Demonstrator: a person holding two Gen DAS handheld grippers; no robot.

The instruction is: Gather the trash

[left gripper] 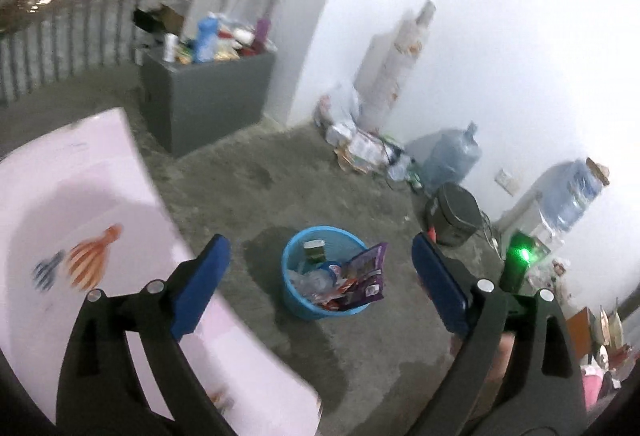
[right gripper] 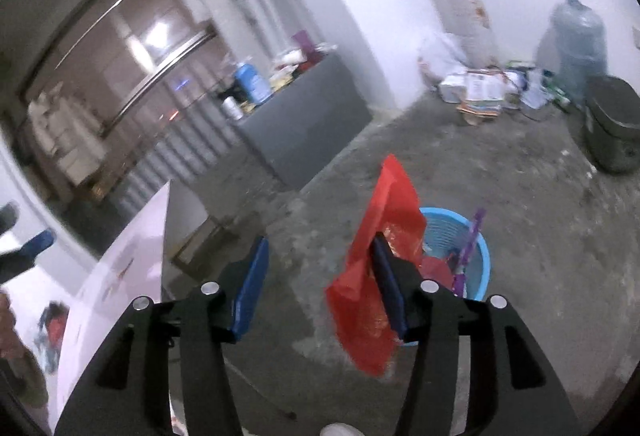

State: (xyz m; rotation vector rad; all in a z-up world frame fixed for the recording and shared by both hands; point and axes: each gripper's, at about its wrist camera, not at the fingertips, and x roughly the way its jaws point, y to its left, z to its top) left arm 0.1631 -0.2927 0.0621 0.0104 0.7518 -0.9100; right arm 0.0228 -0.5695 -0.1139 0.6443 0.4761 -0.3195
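Both hand-held grippers hang above a blue wastebasket (left gripper: 324,278) that stands on the rough concrete floor (left gripper: 256,172). In the right wrist view the right gripper (right gripper: 320,284) has its jaws spread wide, yet a red plastic wrapper (right gripper: 376,276) clings to the inner face of its right finger (right gripper: 390,288), draped over the pad and hanging in front of the basket's near rim; the left pad does not touch it. The left gripper (left gripper: 320,278) is also wide apart with nothing between its blue pads, and the basket sits framed between them. Inside the basket lie a purple snack packet (left gripper: 366,274), clear crumpled plastic and a small greenish box. A pale pink sheet (left gripper: 80,204) with an orange and blue drawing lies to the left, under the left gripper's left finger. Farther back stand a grey bin (left gripper: 208,92) heaped with bottles and packaging, a litter pile (left gripper: 360,148) against the white wall, two large water jugs (left gripper: 452,156) and a dark cooker-like pot (left gripper: 456,212).
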